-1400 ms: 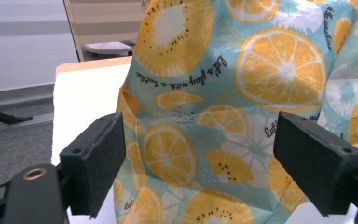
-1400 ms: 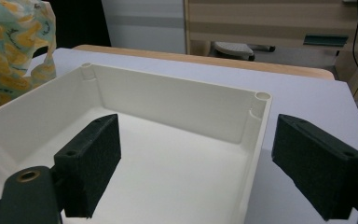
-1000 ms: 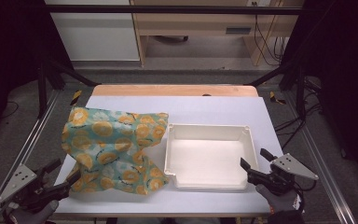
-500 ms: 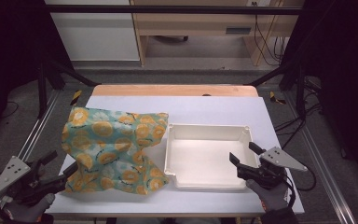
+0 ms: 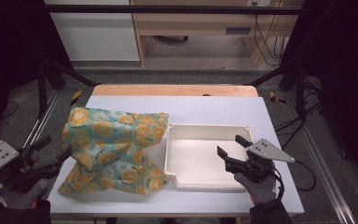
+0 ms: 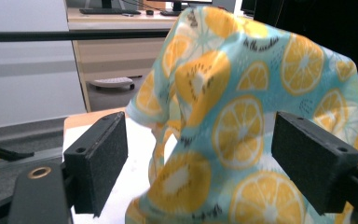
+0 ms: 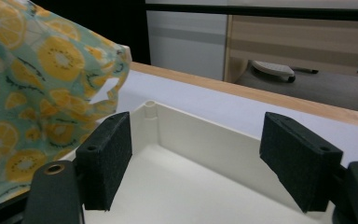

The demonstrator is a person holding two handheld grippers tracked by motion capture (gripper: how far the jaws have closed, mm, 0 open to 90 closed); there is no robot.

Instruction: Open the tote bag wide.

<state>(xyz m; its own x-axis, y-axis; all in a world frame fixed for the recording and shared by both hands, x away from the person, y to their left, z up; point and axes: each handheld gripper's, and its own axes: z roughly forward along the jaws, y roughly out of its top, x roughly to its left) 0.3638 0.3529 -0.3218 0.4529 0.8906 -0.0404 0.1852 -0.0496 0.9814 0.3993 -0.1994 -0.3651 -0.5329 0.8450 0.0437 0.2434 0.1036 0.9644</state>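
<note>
Thin printed fruit-pattern cloth (image 5: 114, 151) is limp and light; pinch its bunched edge, since both your left tongs (image 5: 51, 151) and right tongs (image 5: 233, 147) gape wide, empty

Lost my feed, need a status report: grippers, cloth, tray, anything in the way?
Left gripper open, near cloth edge. Right gripper open over tray, nothing between jaws. Cloth heaped left of tray. No obstruction.

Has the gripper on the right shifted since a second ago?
Yes. The right gripper moved in from the near right corner of the white plastic tray to above its floor, jaws open, closing slightly, nothing between them.
</note>
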